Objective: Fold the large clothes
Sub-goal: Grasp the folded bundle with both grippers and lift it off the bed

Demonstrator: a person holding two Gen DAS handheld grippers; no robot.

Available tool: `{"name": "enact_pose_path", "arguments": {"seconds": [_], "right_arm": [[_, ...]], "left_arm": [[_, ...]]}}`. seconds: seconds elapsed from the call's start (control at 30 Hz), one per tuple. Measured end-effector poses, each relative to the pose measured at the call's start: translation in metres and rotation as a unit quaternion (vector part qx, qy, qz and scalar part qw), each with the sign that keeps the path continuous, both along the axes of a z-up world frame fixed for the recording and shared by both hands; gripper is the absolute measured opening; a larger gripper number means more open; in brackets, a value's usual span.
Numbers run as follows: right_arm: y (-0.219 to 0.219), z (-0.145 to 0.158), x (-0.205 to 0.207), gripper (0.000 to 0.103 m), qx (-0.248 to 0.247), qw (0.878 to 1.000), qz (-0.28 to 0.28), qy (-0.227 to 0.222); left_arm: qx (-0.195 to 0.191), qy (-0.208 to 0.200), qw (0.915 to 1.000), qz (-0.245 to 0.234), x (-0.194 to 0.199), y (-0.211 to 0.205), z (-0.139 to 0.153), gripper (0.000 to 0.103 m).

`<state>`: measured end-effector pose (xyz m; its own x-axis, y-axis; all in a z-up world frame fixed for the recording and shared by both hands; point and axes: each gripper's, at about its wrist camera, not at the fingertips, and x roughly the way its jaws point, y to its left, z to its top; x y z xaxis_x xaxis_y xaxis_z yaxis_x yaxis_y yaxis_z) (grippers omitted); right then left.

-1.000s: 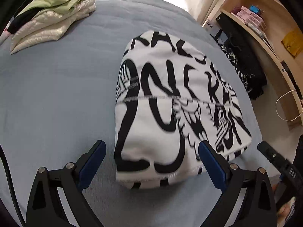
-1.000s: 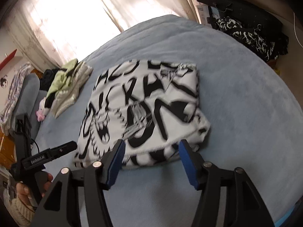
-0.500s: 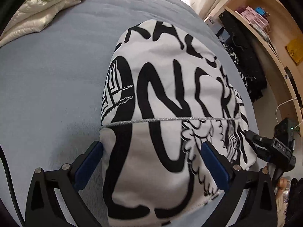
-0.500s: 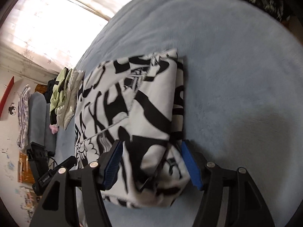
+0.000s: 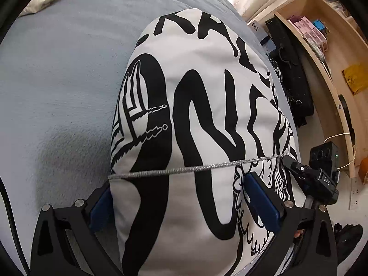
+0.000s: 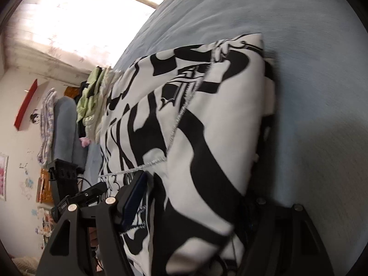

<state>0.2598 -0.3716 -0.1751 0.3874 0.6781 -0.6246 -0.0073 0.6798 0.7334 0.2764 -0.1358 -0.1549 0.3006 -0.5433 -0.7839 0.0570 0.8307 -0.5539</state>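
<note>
Garment (image 5: 207, 119) already folded compact on the blue bed (image 5: 57, 80) — your left gripper (image 5: 184, 204) straddles its near edge, jaws apart; right gripper (image 6: 191, 207) opening around the corner. Remaining: likely lift, stack.

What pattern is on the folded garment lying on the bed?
White with bold black graffiti-style lettering and drawings on the folded garment, crossed by a silvery stitched seam. Clearest in the left wrist view.

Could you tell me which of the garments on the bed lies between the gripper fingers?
The black-and-white printed garment; the pale green and cream folded clothes lie far off near the window.
</note>
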Motion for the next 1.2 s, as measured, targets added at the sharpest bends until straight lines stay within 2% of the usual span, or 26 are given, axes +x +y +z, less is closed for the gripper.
{"name": "enact_pose_path", "arguments": {"seconds": [0.17, 0.4, 0.47, 0.6, 0.7, 0.83, 1.03, 1.2], "right_arm": [[0.004, -0.005, 0.010, 0.067, 0.015, 1.000, -0.002, -0.002], [0.011, 0.008, 0.004, 0.050, -0.031, 0.999, -0.018, -0.014], [0.015, 0.015, 0.000, 0.043, -0.048, 0.998, -0.021, -0.022], [0.027, 0.038, -0.013, 0.031, -0.069, 0.996, -0.025, -0.053], [0.040, 0.055, -0.023, 0.029, -0.073, 0.994, -0.026, -0.078], [0.062, 0.074, -0.036, 0.029, -0.097, 0.991, -0.017, -0.094], [0.091, 0.087, -0.055, 0.029, -0.105, 0.990, -0.003, -0.093], [0.119, 0.104, -0.075, 0.029, -0.102, 0.989, 0.005, -0.103]], "left_arm": [[0.000, -0.001, 1.0000, -0.001, 0.002, -0.001, -0.005, 0.102], [0.014, 0.007, 0.9999, 0.005, 0.007, -0.004, 0.000, 0.102], [0.023, 0.001, 0.9997, 0.009, 0.006, -0.010, 0.005, 0.099], [0.053, -0.034, 0.9979, 0.014, -0.005, -0.018, 0.024, 0.082], [0.076, -0.064, 0.9950, 0.010, -0.014, -0.024, 0.041, 0.069], [0.105, -0.092, 0.9901, 0.009, -0.026, -0.028, 0.058, 0.061], [0.140, -0.126, 0.9821, 0.011, -0.050, -0.019, 0.088, 0.057], [0.151, -0.141, 0.9782, 0.023, -0.070, 0.007, 0.111, 0.057]]}}
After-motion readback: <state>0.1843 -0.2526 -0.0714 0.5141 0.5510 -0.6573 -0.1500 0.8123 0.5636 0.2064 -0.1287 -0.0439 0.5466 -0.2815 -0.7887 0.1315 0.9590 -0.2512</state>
